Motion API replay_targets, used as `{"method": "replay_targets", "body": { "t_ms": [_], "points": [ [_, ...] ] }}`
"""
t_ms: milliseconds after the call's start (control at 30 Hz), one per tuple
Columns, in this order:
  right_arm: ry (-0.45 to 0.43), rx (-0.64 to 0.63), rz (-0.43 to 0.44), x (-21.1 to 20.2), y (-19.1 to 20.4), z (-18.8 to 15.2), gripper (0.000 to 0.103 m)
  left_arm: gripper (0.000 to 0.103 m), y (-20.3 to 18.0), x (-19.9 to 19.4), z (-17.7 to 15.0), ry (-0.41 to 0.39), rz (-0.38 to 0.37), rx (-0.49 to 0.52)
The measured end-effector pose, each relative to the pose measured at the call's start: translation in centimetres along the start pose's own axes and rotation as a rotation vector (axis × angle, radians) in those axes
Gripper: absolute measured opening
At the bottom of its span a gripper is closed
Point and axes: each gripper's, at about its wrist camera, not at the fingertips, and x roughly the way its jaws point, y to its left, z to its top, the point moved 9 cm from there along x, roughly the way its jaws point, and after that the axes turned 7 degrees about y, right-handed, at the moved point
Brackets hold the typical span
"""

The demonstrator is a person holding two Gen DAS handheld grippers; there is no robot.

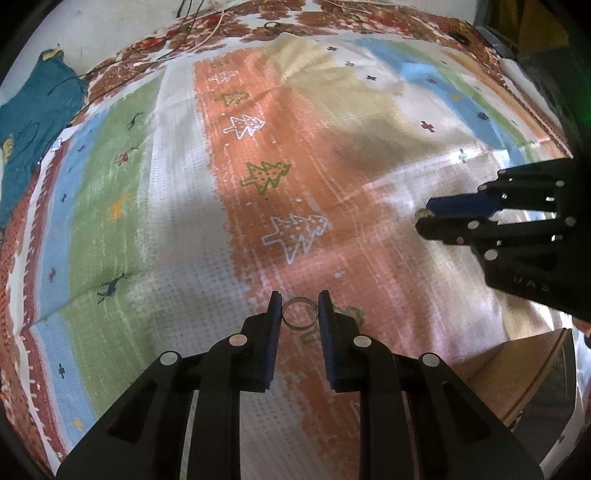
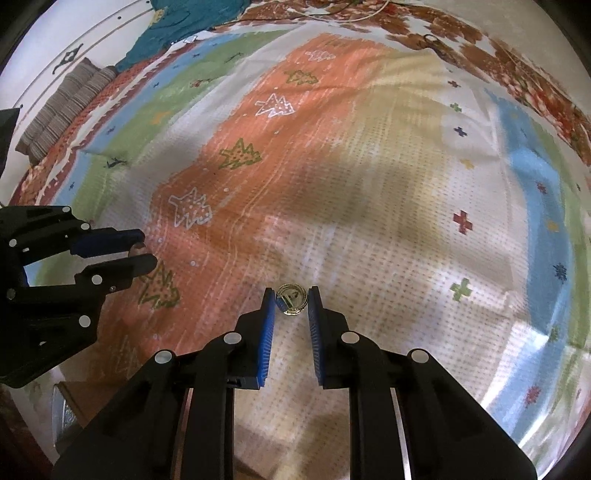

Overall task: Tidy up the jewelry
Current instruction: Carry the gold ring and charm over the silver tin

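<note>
Left gripper (image 1: pixel 299 297) holds a plain silver ring (image 1: pixel 300 313) between its fingertips, the band touching both blue pads and standing on edge just above the bedspread (image 1: pixel 177 206). Right gripper (image 2: pixel 292 291) likewise pinches a gold ring (image 2: pixel 291 299) with an ornate top between its blue pads; the jaws are narrow, closed only as far as the ring allows. Each tool shows in the other's camera: from the left wrist the right one comes in from the right side with a small round gold piece at its tip, and from the right wrist the left one enters from the left side, the two held well apart.

Beneath both lies the colourful cover, with an orange stripe of tree shapes running down its middle and green, blue and cream bands on either side. Near the cover's close edge a brown box (image 1: pixel 517 373) shows. Farther off, at the far left corner, a teal cloth (image 1: pixel 37 122) is bunched up, and thin cords (image 1: pixel 207 22) trail along the far edge.
</note>
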Motion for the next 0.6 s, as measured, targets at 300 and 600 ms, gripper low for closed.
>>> {"method": "replay_targets", "body": {
  "t_ms": [300, 600],
  "points": [
    [-0.026, 0.096, -0.053, -2.7, -1.4, -1.2, 0.019, 0.019, -1.1, -1.6, -0.1, -0.023, 0.004, 0.013],
    [-0.087, 0.128, -0.069, -6.8, -1.5, -2.4, 0.019, 0.019, -2.0, -4.2, -0.2, -0.059, 0.006, 0.006]
  ]
}}
